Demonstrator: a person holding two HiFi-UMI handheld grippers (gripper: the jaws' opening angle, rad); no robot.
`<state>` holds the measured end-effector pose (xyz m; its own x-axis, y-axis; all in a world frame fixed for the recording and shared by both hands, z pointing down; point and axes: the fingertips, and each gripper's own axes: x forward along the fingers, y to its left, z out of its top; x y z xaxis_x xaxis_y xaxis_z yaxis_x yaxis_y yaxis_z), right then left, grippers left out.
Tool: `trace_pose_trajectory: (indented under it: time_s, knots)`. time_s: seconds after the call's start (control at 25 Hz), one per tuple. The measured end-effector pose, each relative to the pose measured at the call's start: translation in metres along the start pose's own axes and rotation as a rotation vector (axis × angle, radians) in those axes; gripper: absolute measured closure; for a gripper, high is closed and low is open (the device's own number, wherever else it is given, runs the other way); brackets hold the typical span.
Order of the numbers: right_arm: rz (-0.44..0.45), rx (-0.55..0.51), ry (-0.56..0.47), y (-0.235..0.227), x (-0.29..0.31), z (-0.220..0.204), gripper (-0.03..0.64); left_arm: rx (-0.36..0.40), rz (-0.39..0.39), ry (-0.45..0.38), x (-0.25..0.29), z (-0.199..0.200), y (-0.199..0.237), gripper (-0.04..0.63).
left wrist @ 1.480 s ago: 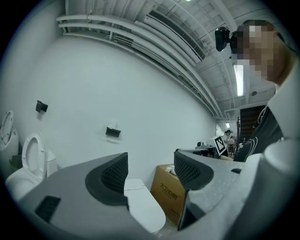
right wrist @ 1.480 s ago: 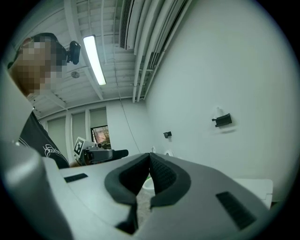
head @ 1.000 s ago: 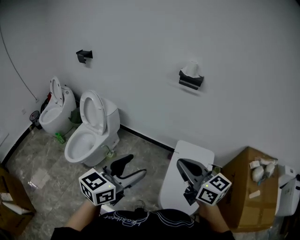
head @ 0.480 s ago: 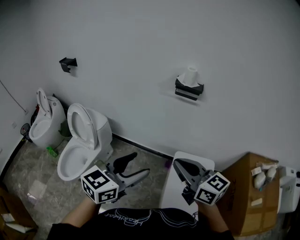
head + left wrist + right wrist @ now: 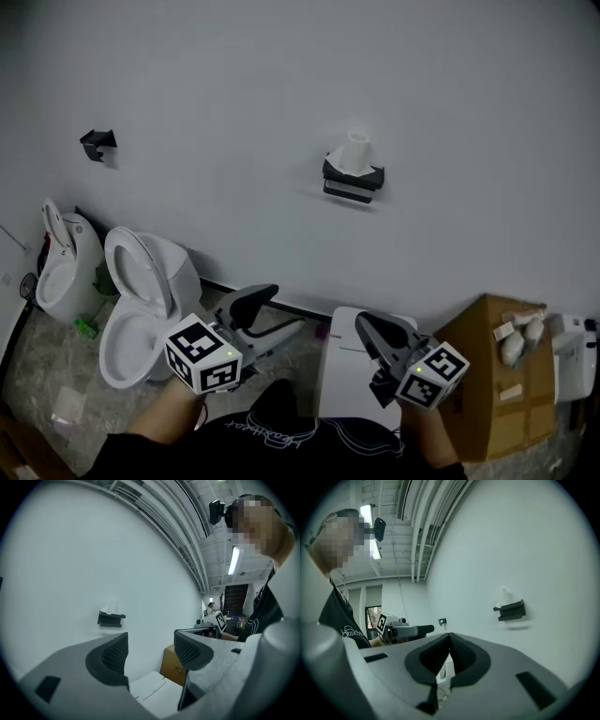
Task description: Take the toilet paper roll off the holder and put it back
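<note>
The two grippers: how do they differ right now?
The left gripper has its jaws apart; the right gripper has them pressed together. In the head view, the left gripper sits down and left of the holder, the right gripper roughly below it. Both are empty and well short of the toilet paper roll.

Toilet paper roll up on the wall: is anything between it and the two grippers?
Nothing visible. The roll sits on its holder on bare wall, with only open air between it and the open left gripper and shut right gripper.

Left claw (image 5: 279, 311) parted, right claw (image 5: 364, 324) closed
</note>
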<state>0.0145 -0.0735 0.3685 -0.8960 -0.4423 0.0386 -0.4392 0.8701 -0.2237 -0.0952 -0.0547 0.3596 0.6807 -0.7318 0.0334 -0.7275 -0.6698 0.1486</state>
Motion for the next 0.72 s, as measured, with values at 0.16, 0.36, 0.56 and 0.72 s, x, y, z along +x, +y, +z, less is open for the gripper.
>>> trace_pose_trajectory:
  time_s: [0.16,0.36,0.56,0.72]
  knots:
    - [-0.055,-0.004,-0.026,-0.029,0.007,0.014,0.612,0.025,-0.043,0.013,0.035,0.011,0.025,0.301]
    - [-0.131,-0.003,-0.041,-0.071,0.016,0.035,0.612,0.036,-0.079,0.002,0.083,0.038,0.065,0.301]
    - [-0.184,-0.023,-0.065,-0.108,0.03,0.06,0.612,0.051,-0.081,-0.003,0.127,0.066,0.108,0.301]
    - [-0.215,-0.041,-0.084,-0.128,0.038,0.075,0.612,0.068,-0.076,-0.001,0.157,0.081,0.137,0.301]
